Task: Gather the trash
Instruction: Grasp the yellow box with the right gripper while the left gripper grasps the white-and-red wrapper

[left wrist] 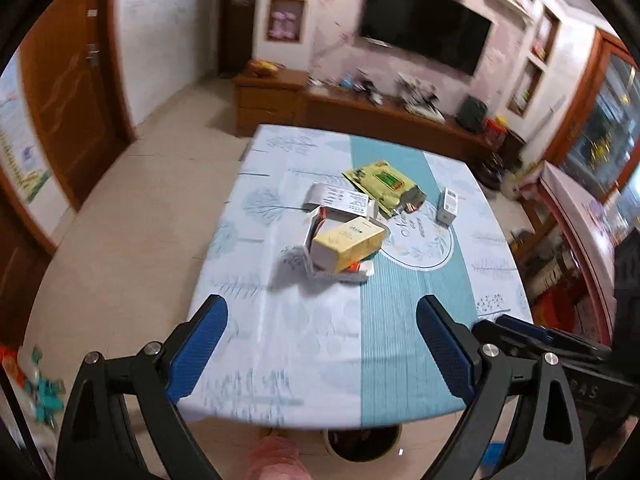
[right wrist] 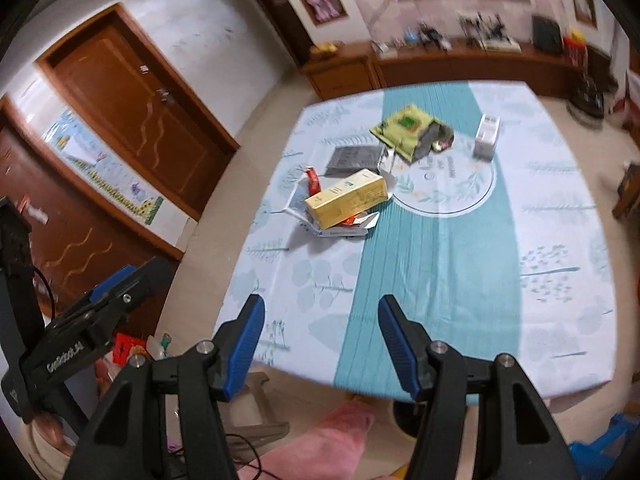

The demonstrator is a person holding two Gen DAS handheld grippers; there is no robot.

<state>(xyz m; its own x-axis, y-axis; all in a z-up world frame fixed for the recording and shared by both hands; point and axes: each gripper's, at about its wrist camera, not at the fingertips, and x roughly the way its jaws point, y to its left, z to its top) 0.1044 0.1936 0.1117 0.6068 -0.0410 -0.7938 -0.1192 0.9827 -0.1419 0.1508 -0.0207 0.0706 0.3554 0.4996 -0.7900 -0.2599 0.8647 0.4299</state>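
Nothing had been collected, we judged: the yellow cardboard carton (left wrist: 347, 244), green-yellow foil packet (left wrist: 384, 184), grey printed pouch (left wrist: 340, 199) and small white box (left wrist: 449, 204) lay ahead of our left claw (left wrist: 322, 350) and right claw (right wrist: 322, 346), both wide open, empty.

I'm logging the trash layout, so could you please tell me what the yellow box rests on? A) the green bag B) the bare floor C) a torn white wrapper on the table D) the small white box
C: the yellow box lies on a torn white wrapper on the table, apart from the green bag and the small white box.
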